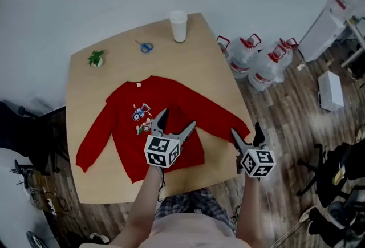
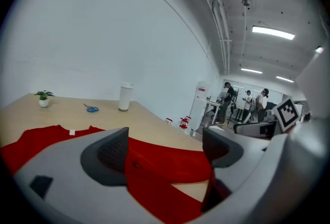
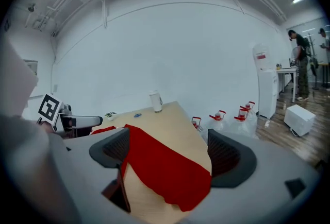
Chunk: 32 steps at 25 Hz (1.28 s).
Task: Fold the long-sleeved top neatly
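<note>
**Top laid out flat, no fold made yet**

Nearest: left gripper [image 1: 178, 118] hangs over the lower body of the top, jaws apart. In its own view only red cloth lies below the gap, and nothing is pinched. Right gripper [image 1: 246, 130] sits at the near table corner, jaws also apart. Its view shows the sleeve cuff [image 3: 175, 176] lying on the wood under the gap, not gripped.

Red long-sleeved top [image 1: 122, 127]: spread front-up on the wooden table [image 1: 114, 64], with the printed motif [image 1: 141, 116] showing. The neckline points away from the person and the hem lies towards them. Both sleeves are splayed out and down, and the one on the right gripper's side reaches the table edge.

Judgement: the task is at its start. The garment is flattened but neither sleeve is brought in and the body is not doubled. All the folds remain, and the right sleeve looks like the likely first pick.

Further back on the table: small potted plant [image 1: 96, 59], blue scissors [image 1: 146, 47], white cup [image 1: 178, 26]. None of them touches the top.

Beyond, on the floor: water bottles [image 1: 251, 53].
</note>
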### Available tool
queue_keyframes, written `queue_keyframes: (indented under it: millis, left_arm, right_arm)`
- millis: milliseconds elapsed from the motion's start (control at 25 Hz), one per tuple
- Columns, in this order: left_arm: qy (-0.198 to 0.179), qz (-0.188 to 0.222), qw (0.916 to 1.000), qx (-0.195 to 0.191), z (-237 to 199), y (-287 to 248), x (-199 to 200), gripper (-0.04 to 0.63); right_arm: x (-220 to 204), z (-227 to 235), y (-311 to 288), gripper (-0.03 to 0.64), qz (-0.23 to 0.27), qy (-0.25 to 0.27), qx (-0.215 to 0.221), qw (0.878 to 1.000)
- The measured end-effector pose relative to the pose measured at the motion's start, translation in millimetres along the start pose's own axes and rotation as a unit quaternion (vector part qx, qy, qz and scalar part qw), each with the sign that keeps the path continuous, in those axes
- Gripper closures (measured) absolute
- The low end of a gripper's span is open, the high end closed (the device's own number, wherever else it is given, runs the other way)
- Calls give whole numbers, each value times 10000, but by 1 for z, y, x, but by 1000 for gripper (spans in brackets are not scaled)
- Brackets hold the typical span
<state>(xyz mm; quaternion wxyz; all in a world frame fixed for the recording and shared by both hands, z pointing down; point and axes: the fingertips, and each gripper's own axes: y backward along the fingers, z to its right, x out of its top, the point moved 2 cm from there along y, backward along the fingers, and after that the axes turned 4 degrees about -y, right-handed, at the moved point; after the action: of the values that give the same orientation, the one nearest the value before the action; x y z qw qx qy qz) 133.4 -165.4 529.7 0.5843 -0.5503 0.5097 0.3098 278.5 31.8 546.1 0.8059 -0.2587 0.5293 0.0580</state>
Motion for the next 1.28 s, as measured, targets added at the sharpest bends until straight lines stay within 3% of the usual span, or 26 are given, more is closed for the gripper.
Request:
queue_keyframes:
  millis: [160,400,600,720,1120,1240,1280]
  left_arm:
    - [34,-291,9993,-213,18,-32,-17,156]
    - [163,-713,9969,-295,34,-60,-50,156]
    - [199,-842,9958,-309,45,-69,-62,156]
    - [204,-885,9952,-353,49,-71,-65,156]
    - [242,-905,9948,-405,52,-69,-67,156]
    - [259,-927,9947,-355,48,-67,-68,157]
    - [269,-937,9947,-339,47,-66,-69,158]
  right_arm:
    - [-25,22,-2,172,-354,-212,-348,9985]
    - [-61,51,-7,244,-803,-504,-870,9917]
    - [-85,71,-3,319,-1086,-789,-1309,9823]
    - [-95,83,-1,328,-1252,-903,-1514,9764]
    - [-127,80,-15,350,-1871,-1022,-1605,9637]
    - [-127,78,-17,377,-1936,-851,-1583,9645]
    - [-127,76,-19,417,-1927,-801,-1506,9663]
